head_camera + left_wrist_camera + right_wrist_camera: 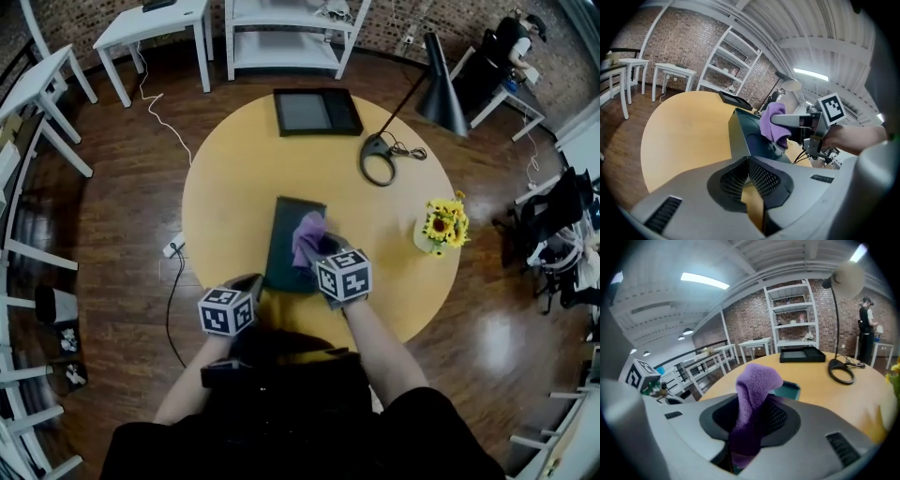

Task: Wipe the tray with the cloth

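A dark green tray (pixel 284 248) lies at the middle of the round yellow table (pixel 225 187). My right gripper (pixel 319 251) hovers over the tray's right half, shut on a purple cloth (pixel 307 236). The cloth bunches up out of the jaws in the right gripper view (pixel 752 394), and the tray (pixel 790 391) peeks out behind it. My left gripper (pixel 255 281) is at the tray's near-left corner. In the left gripper view its jaws (pixel 748 159) are closed, with the tray's corner rim (pixel 738 133) running into their tips. That view also shows the cloth (pixel 773 123) and the right gripper (pixel 790 121).
A black tray (pixel 317 111) sits at the table's far edge. A desk lamp stands to its right, with a ring base (pixel 378 159) and a cable. A vase of sunflowers (pixel 441 225) stands at the right edge. White tables, shelves and a person (pixel 516 42) ring the room.
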### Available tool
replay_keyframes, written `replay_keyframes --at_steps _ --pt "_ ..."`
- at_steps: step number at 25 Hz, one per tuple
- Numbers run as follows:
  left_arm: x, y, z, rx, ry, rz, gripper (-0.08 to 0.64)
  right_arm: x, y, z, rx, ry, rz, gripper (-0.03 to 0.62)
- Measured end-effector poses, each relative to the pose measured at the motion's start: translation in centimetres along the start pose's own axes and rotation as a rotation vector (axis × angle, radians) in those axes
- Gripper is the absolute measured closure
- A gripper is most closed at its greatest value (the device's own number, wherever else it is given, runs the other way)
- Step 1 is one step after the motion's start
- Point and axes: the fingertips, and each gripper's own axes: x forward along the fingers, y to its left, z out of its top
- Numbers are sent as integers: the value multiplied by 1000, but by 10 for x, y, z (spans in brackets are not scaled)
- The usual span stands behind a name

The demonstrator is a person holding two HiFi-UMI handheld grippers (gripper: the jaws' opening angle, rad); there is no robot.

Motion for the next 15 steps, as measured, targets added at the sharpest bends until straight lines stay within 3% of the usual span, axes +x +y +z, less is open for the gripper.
replay_keyframes --at_steps 3,5,11,15 --pt "-3 2 1 -15 -2 28 559 15 50 2 16 18 132 471" --pt "-8 8 2 -31 -12 54 559 26 71 -12 6 74 169 471" --pt "-19 25 4 -82 -45 86 559 37 70 -46 3 184 169 471" --pt "-14 20 5 -72 -38 76 559 25 59 -55 -63 217 159 471"
